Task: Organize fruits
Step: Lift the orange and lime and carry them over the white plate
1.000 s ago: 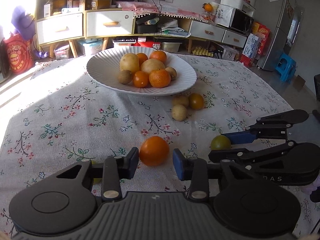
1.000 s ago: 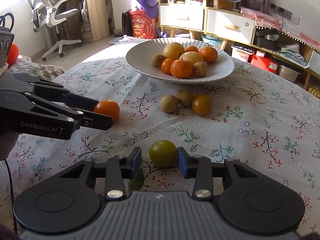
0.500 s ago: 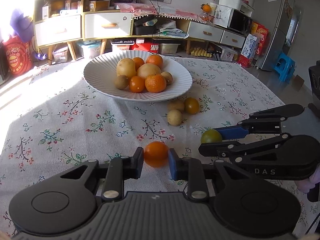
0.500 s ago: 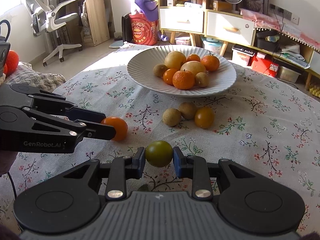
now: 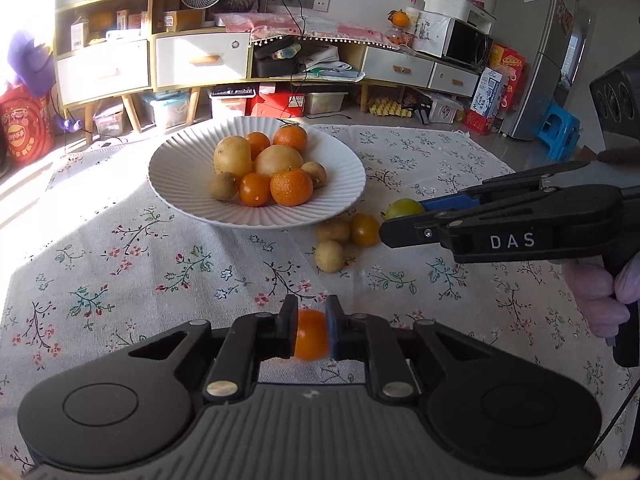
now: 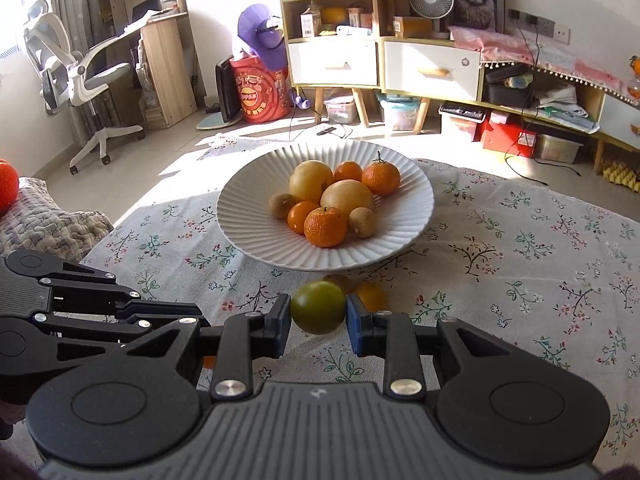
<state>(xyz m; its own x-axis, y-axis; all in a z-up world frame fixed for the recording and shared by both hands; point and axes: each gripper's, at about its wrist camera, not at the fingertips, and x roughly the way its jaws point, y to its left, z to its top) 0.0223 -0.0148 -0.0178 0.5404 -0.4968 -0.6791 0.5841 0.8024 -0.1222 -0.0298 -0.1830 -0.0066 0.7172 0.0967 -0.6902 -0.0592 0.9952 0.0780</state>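
My left gripper [image 5: 311,326] is shut on an orange fruit [image 5: 310,340] and holds it above the floral tablecloth. My right gripper [image 6: 318,320] is shut on a green fruit [image 6: 317,306], lifted in front of the white ribbed plate [image 6: 412,216]. The plate [image 5: 180,168] holds several oranges, pale round fruits and kiwis. The right gripper also shows in the left wrist view [image 5: 404,220], with the green fruit [image 5: 402,207] at its tip. Three loose fruits lie by the plate: two pale brown ones [image 5: 330,255] and an orange one [image 5: 364,229].
The round table carries a floral cloth [image 5: 120,264]. Behind it stand shelves and drawers [image 5: 200,60], storage boxes and a fridge [image 5: 536,48]. An office chair [image 6: 76,76] and a couch edge [image 6: 48,224] are to the left.
Both grippers closed on their fruits and lifted them off the cloth. The right gripper carried the green fruit up and forward, nearer the plate.
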